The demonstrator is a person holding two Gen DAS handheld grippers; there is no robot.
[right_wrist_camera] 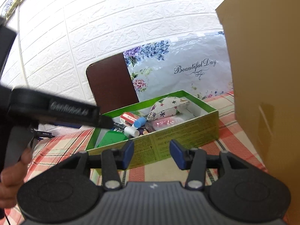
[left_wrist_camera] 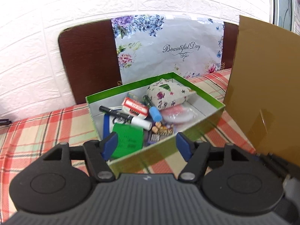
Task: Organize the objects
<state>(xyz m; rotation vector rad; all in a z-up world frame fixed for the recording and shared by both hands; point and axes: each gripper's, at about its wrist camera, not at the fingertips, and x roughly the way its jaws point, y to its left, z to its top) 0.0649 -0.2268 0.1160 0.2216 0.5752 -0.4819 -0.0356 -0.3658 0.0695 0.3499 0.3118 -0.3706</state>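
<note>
**Both tongs spread and empty at the green box**

In the left wrist view, the left gripper (left_wrist_camera: 146, 144) sits at the bottom centre of the frame, its blue-padded fingers (left_wrist_camera: 109, 144) spread wide and holding nothing. The near corner of the green box (left_wrist_camera: 204, 121) lies between and just under the tips; whether a pad touches the rim cannot be told.

In the right wrist view, the right gripper (right_wrist_camera: 151, 154) is likewise spread, its blue pads apart with nothing between them. It is at the lower centre, in front of the box's printed long side, near it but apart. The left gripper's dark body crosses the left of that frame, and the person's left hand (right_wrist_camera: 11, 174) shows at the lower left edge.

The box is a shallow cardboard rectangle, glossy green outside, pale grey inside, lying at the middle of both frames. Inside it:
- a black and white marker (left_wrist_camera: 125, 116), slim and cylindrical, lying diagonally
- a flat green card (left_wrist_camera: 128, 140) at the near end
- a small blue cylinder (left_wrist_camera: 155, 114)
- a red and white carton (left_wrist_camera: 134, 107)
- a cloth pouch (left_wrist_camera: 166, 93), soft, cream with printed flowers, at the far end
- a pink item in clear plastic (left_wrist_camera: 176, 113)

The box rests on a checked cloth (left_wrist_camera: 43, 133) in red, cream and green. A plain brown cardboard panel (left_wrist_camera: 262, 86) stands at the right of the frame. Behind the box, a glossy floral bag (left_wrist_camera: 168, 46) reading "Beautiful Day" leans on a dark brown board (left_wrist_camera: 88, 56) before a white embossed-brick wall (left_wrist_camera: 56, 9).
</note>
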